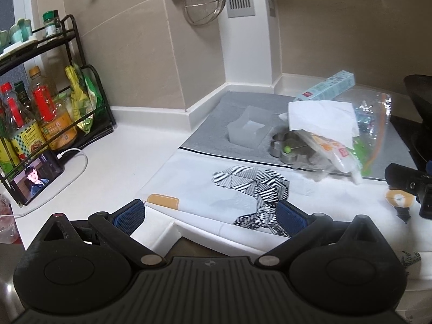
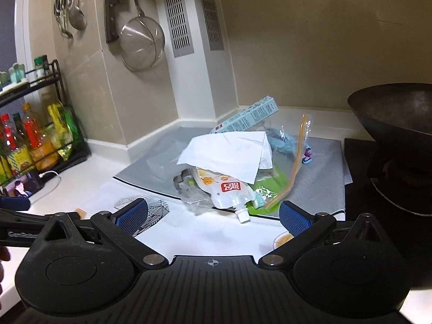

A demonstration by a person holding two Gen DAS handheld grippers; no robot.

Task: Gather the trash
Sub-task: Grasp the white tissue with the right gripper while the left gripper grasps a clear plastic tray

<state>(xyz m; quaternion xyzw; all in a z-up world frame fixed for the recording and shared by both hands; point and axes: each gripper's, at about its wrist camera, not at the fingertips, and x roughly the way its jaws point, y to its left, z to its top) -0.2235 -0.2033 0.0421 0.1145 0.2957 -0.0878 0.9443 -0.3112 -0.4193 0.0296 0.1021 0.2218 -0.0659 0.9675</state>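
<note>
Both my grippers, left gripper (image 1: 210,214) and right gripper (image 2: 213,214), spread wide, empty. Trash pile (image 2: 229,167) untouched on bench, left of wok (image 2: 394,113). Nothing collected yet, I'd say.

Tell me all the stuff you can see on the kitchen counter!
tissue: 1, white, top of the trash pile
pouch: 1, white with red label, under the tissue
box: 1, light blue, leaning behind the pile
zip bag: 1, clear with orange strip, right of the pile
tub: 1, clear, on the grey mat
mat: 1, grey, under the pile
wok: 1, black, on the stove at right
strainer: 1, silver, hanging on the wall
rack: 1, black, holds bottles, left
phone: 1, screen on, by the rack
left gripper: open, empty
right gripper: open, empty
</note>
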